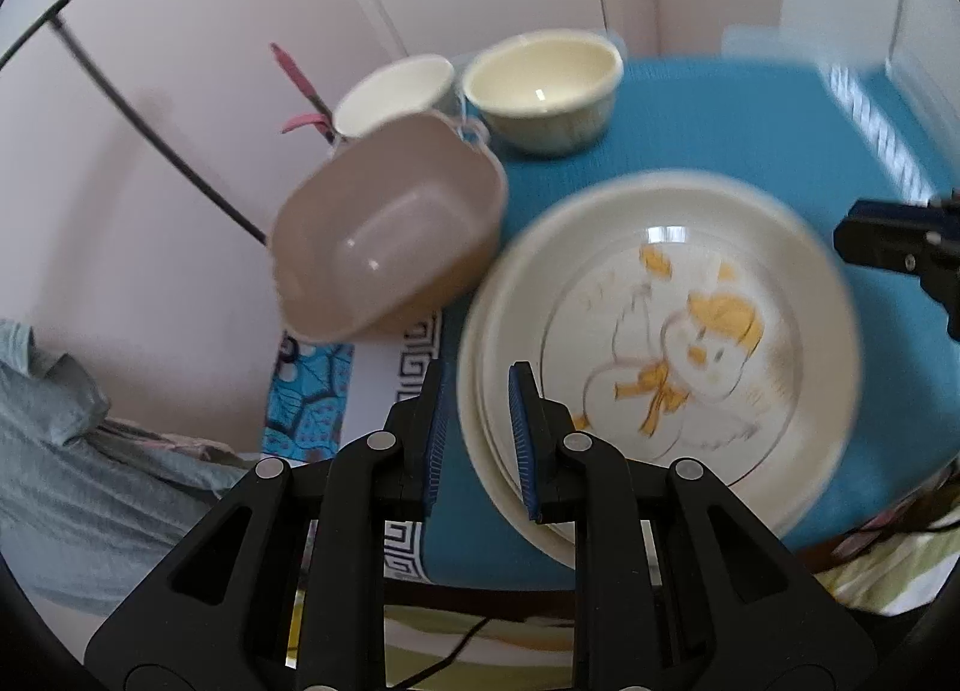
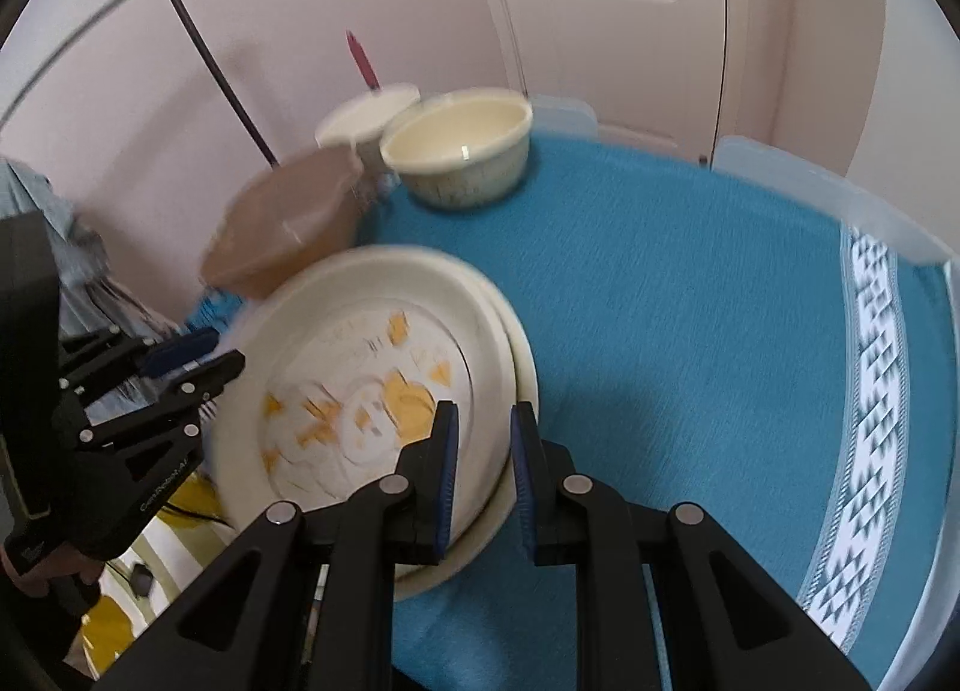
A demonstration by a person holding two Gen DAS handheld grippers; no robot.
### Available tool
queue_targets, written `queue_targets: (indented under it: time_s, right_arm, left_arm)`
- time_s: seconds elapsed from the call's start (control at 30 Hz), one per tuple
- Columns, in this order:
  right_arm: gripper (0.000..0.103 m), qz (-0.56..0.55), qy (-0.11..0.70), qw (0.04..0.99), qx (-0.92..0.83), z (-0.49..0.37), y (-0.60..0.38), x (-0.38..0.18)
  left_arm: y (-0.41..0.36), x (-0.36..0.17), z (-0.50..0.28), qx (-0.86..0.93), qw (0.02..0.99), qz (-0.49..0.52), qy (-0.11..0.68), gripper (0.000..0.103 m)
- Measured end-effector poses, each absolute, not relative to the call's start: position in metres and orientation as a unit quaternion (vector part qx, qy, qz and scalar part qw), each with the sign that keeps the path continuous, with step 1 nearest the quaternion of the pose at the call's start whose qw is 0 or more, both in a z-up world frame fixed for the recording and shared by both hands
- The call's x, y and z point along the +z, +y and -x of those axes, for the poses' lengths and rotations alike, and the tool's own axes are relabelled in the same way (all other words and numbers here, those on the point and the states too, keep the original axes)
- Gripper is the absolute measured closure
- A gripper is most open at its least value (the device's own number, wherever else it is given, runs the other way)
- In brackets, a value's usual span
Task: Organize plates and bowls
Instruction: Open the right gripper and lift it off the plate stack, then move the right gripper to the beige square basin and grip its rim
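Straddling the near rim of the stacked plates, the right gripper has its jaws spread, one finger over the decorated top plate and one outside the rim. The left gripper is spread too, at the opposite rim of the stack, which lies on the blue cloth. Beyond the plates sit a tilted pink bowl, an empty cream bowl and a white cup; the cup's inside is hidden.
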State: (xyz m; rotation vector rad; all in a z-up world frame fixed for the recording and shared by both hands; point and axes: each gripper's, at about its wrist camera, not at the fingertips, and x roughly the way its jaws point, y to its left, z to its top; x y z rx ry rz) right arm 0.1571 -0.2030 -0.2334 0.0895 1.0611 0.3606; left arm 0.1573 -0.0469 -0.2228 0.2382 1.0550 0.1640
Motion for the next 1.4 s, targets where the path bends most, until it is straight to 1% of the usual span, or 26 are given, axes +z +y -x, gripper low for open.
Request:
queue_targets:
  time_s: [0.07, 0.1, 0.17, 0.2, 0.23, 0.27, 0.3, 0.33, 0.43, 0.53, 0.6, 0.67, 0.77, 0.9, 0.97, 1.03, 1.1, 1.13, 1.17, 1.23, 1.27, 1.33, 1.4]
  right_arm:
    - [0.087, -0.046, 0.487, 0.854, 0.178, -0.159, -0.206, -0.213]
    - [0.087, -0.048, 0.482, 0.856, 0.181, -0.161, -0.208, -0.205]
    - [0.087, -0.053, 0.473, 0.858, 0.193, -0.165, -0.209, -0.191]
    - [0.08, -0.055, 0.467, 0.86, 0.198, -0.167, -0.21, -0.184]
    - [0.055, -0.056, 0.46, 0.863, 0.201, -0.168, -0.21, -0.179]
    - [0.037, -0.058, 0.453, 0.866, 0.205, -0.169, -0.209, -0.174]
    - [0.001, -0.059, 0.444, 0.869, 0.209, -0.17, -0.209, -0.17]
    - [0.0, -0.059, 0.435, 0.872, 0.216, -0.171, -0.208, -0.167]
    - [0.0, -0.034, 0.453, 0.86, 0.232, -0.183, -0.197, -0.163]
    - [0.0, -0.018, 0.447, 0.858, 0.251, -0.197, -0.184, -0.155]
    - [0.0, -0.02, 0.45, 0.854, 0.261, -0.208, -0.173, -0.153]
    - [0.0, 0.005, 0.455, 0.853, 0.255, -0.218, -0.154, -0.154]
    - [0.0, 0.024, 0.47, 0.842, 0.265, -0.235, -0.125, -0.168]
    - [0.0, -0.016, 0.526, 0.805, 0.275, -0.264, -0.101, -0.206]
    - [0.003, -0.027, 0.543, 0.793, 0.276, -0.276, -0.092, -0.221]
    - [0.012, -0.028, 0.559, 0.783, 0.272, -0.287, -0.084, -0.233]
    - [0.02, -0.018, 0.576, 0.775, 0.259, -0.295, -0.073, -0.246]
    - [0.021, -0.013, 0.582, 0.772, 0.254, -0.299, -0.068, -0.253]
    - [0.026, -0.011, 0.586, 0.769, 0.254, -0.302, -0.063, -0.257]
    - [0.038, -0.011, 0.595, 0.763, 0.252, -0.308, -0.056, -0.267]
    - [0.04, -0.012, 0.599, 0.761, 0.249, -0.311, -0.053, -0.272]
    - [0.048, -0.012, 0.607, 0.757, 0.24, -0.318, -0.049, -0.281]
    - [0.053, -0.016, 0.61, 0.756, 0.236, -0.321, -0.047, -0.288]
  left_arm:
    - [-0.038, -0.2, -0.158, 0.071, 0.864, -0.07, 0.493, 0.085]
    - [-0.035, -0.193, -0.158, 0.07, 0.867, -0.055, 0.49, 0.08]
    - [-0.025, -0.175, -0.159, 0.076, 0.875, -0.018, 0.478, 0.048]
    - [-0.019, -0.165, -0.158, 0.085, 0.881, -0.002, 0.465, 0.012]
    - [-0.016, -0.158, -0.156, 0.089, 0.888, 0.007, 0.451, 0.0]
    - [-0.012, -0.15, -0.153, 0.092, 0.896, 0.017, 0.433, 0.0]
    - [-0.007, -0.143, -0.152, 0.093, 0.902, 0.027, 0.422, 0.0]
    - [-0.003, -0.139, -0.154, 0.095, 0.901, 0.031, 0.421, 0.0]
    - [0.014, -0.131, -0.155, 0.119, 0.899, 0.046, 0.419, 0.0]
    - [0.042, -0.127, -0.15, 0.131, 0.894, 0.081, 0.421, 0.0]
    - [0.062, -0.13, -0.152, 0.135, 0.888, 0.103, 0.427, 0.0]
    - [0.075, -0.135, -0.152, 0.136, 0.882, 0.116, 0.436, 0.0]
    - [0.096, -0.152, -0.155, 0.128, 0.874, 0.134, 0.45, 0.0]
    - [0.117, -0.182, -0.17, 0.118, 0.847, 0.159, 0.493, 0.002]
    - [0.125, -0.199, -0.181, 0.103, 0.833, 0.177, 0.514, 0.007]
    - [0.131, -0.215, -0.191, 0.092, 0.819, 0.193, 0.533, 0.024]
    - [0.137, -0.231, -0.202, 0.082, 0.806, 0.204, 0.55, 0.03]
    - [0.138, -0.236, -0.206, 0.079, 0.803, 0.205, 0.554, 0.035]
    - [0.14, -0.242, -0.212, 0.075, 0.799, 0.205, 0.56, 0.037]
    - [0.142, -0.254, -0.222, 0.069, 0.793, 0.203, 0.571, 0.047]
    - [0.142, -0.259, -0.226, 0.068, 0.79, 0.202, 0.574, 0.049]
    - [0.142, -0.268, -0.233, 0.064, 0.787, 0.2, 0.58, 0.055]
    - [0.145, -0.274, -0.24, 0.061, 0.785, 0.196, 0.585, 0.057]
